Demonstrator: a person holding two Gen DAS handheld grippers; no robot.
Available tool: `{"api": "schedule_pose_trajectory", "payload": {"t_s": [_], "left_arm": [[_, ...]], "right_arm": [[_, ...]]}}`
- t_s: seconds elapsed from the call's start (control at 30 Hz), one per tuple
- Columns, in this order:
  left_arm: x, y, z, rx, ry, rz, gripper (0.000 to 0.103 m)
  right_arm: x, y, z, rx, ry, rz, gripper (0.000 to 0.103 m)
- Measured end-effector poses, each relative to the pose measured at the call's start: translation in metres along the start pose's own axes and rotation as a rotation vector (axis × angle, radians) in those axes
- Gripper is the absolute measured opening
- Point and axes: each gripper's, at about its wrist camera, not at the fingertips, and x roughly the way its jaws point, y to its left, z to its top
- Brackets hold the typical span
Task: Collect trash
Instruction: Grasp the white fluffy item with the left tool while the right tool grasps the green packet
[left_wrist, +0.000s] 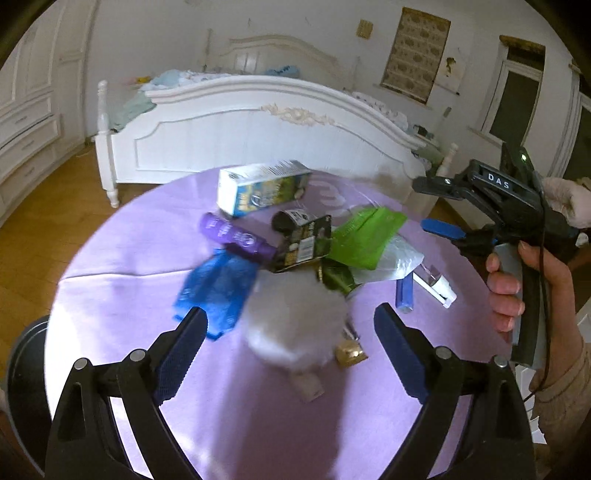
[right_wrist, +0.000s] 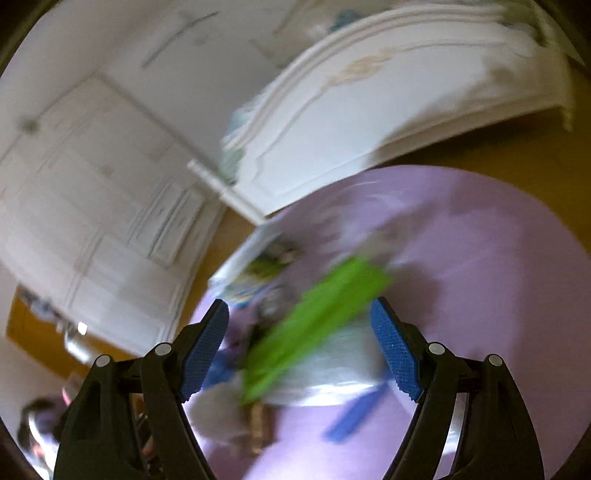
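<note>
A heap of trash lies on a round table with a purple cloth (left_wrist: 122, 258): a white and blue carton (left_wrist: 258, 188), a purple wrapper (left_wrist: 236, 236), a blue plastic bag (left_wrist: 216, 288), a dark printed packet (left_wrist: 304, 242), a green packet (left_wrist: 365, 236), a clear bag (left_wrist: 397, 262), a blurred white wad (left_wrist: 295, 325). My left gripper (left_wrist: 291, 347) is open, above the near side of the heap around the white wad. My right gripper (right_wrist: 299, 347) is open over the green packet (right_wrist: 314, 321); it also shows in the left wrist view (left_wrist: 436, 206) at the table's right edge.
A white bed footboard (left_wrist: 258, 129) stands just behind the table. White drawers (left_wrist: 26, 136) are at the left, over a wooden floor (left_wrist: 44, 206). A blue stick (left_wrist: 404, 295), a white clip-like item (left_wrist: 436, 288) and a small gold object (left_wrist: 349, 354) lie on the cloth. A dark round bin (left_wrist: 26, 369) sits at the lower left.
</note>
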Motion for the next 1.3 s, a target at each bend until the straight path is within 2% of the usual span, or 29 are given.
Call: {"api": "schedule_pose_trajectory", "payload": {"t_s": [0.13, 0.23, 0.3, 0.43, 0.5, 0.53, 0.6, 0.8, 1.1, 1.3], "left_arm": [[0.018, -0.008, 0.001, -0.008, 0.043, 0.013, 0.091], [0.028, -0.008, 0.001, -0.021, 0.067, 0.041, 0.09], [0.032, -0.007, 0.001, -0.027, 0.079, 0.043, 0.08], [0.039, -0.006, 0.0, -0.03, 0.109, 0.037, 0.063], [0.04, -0.006, 0.0, -0.034, 0.112, 0.026, 0.053], [0.04, -0.006, 0.0, -0.033, 0.111, 0.023, 0.052], [0.039, -0.007, 0.001, -0.029, 0.114, 0.015, 0.047], [0.031, -0.006, -0.001, -0.033, 0.079, 0.012, 0.044], [-0.018, 0.004, -0.001, -0.056, -0.024, 0.011, 0.044], [-0.062, 0.029, -0.009, -0.112, -0.104, 0.053, 0.044]], "right_arm": [[0.013, -0.025, 0.0, 0.048, 0.058, -0.004, 0.078], [0.027, -0.023, -0.001, 0.042, 0.082, 0.015, 0.078], [0.037, -0.023, 0.0, 0.046, 0.094, 0.029, 0.077], [0.055, -0.019, 0.004, 0.047, 0.126, 0.055, 0.06], [0.06, -0.018, 0.005, 0.042, 0.131, 0.064, 0.045], [0.06, -0.016, 0.007, 0.037, 0.127, 0.07, 0.041], [0.057, -0.012, 0.009, 0.024, 0.116, 0.087, 0.026], [0.029, 0.01, 0.007, -0.071, 0.015, 0.11, 0.013], [-0.036, 0.065, -0.004, -0.286, -0.18, 0.065, 0.01], [-0.05, 0.109, -0.025, -0.412, -0.177, 0.105, 0.01]]}}
